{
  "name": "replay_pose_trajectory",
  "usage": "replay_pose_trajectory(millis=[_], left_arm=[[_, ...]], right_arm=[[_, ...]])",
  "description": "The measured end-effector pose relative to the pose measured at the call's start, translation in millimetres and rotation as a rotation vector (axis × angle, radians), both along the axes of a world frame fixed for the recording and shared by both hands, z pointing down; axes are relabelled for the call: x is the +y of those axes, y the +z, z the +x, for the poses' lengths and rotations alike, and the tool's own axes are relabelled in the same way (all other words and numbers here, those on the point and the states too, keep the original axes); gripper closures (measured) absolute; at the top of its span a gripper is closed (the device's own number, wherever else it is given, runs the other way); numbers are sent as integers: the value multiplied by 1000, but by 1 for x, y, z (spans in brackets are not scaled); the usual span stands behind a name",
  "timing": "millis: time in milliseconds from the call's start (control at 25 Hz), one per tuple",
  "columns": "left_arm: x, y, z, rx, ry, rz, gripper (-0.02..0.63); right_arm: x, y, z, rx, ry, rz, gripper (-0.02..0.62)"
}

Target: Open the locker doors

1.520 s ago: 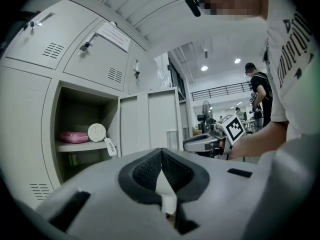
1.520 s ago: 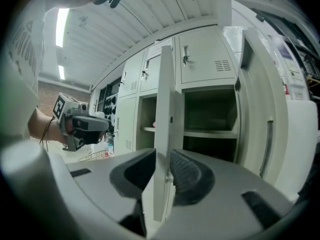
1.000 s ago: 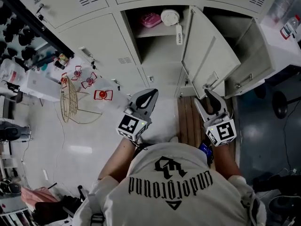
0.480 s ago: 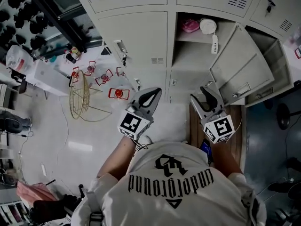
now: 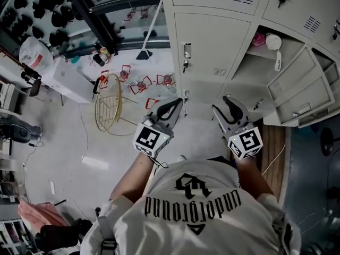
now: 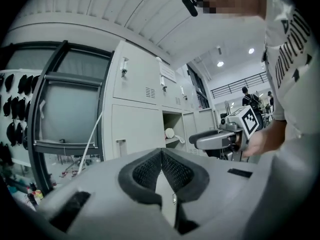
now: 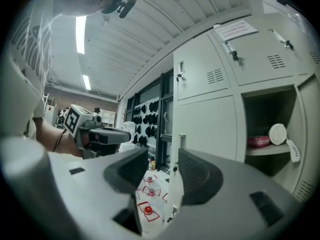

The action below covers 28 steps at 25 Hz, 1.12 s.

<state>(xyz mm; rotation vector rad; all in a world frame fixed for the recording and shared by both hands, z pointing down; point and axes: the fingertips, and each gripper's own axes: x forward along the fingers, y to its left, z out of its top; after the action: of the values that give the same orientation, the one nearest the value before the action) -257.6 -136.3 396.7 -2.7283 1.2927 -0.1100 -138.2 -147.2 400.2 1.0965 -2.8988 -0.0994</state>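
Plainly the door that matters is the closed locker door (image 5: 210, 47), which stands just left of the open locker door (image 5: 297, 86), already swung out. The closed door's latch (image 5: 186, 51) sits on its left edge, with its long axis upright along that edge; it looks like a small pull with a key below it, though it is too small to be sure.

In the head view the latch lies at about 12 o'clock from the left gripper (image 5: 171, 106) and at about 10 o'clock from the right gripper (image 5: 229, 104). The left is therefore the nearer in line, though both are well apart from the door.

The left gripper has its jaws pressed together at the tips and holds nothing. The right gripper has its jaws well apart and is also empty. In the right gripper view the latch shows in the gap between its jaws, so that claw seems the better set to take it; it would have to close across the upright latch from the sides.
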Motion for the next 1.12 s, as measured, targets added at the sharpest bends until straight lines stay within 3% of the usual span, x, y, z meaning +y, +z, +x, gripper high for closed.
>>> replay_pose_trajectory(millis=[200,560,1120], left_arm=[[3,2,-39,18,-31,-1,598],[-20,6,-88,20,-102,-4,598],[-109,18,-106,35,-148,-46,598]], right_arm=[[-1,3,-47,16,-47,-10,400],[-48,9,-96,20,-86,-33,393],[-152,23,-148,16,-133,-78,379]])
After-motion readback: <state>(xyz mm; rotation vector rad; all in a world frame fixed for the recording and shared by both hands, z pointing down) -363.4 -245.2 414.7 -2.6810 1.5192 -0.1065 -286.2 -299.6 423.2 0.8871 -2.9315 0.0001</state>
